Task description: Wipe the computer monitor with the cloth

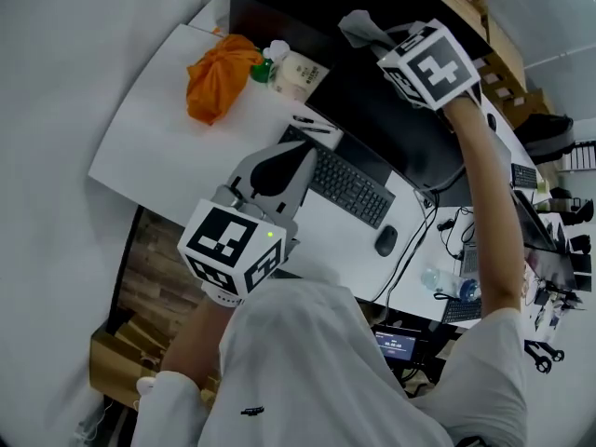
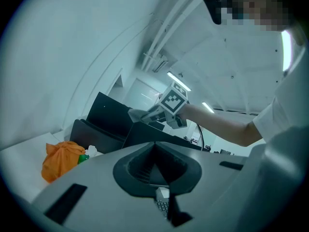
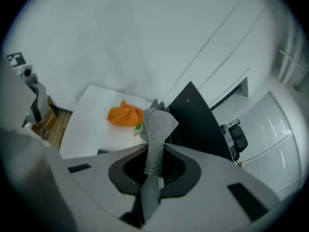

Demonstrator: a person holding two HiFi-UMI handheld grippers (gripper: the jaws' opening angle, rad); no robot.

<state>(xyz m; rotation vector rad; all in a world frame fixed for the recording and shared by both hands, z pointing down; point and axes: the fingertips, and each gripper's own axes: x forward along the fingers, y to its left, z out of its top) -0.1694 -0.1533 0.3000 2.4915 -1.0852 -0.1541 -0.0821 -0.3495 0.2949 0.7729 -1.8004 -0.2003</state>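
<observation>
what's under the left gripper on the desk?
The black keyboard on the white desk; the left gripper, jaws shut and empty, hovers over one end. That end and the desk directly beneath are covered in the head view.

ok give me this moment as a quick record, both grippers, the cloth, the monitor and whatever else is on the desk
left gripper: jaws together, nothing between them, held above the keyboard
right gripper: shut on the grey cloth
monitor: black, stands on the white desk
cloth position: up at the monitor's top edge; contact cannot be told
other items on desk: mouse, orange bag
</observation>
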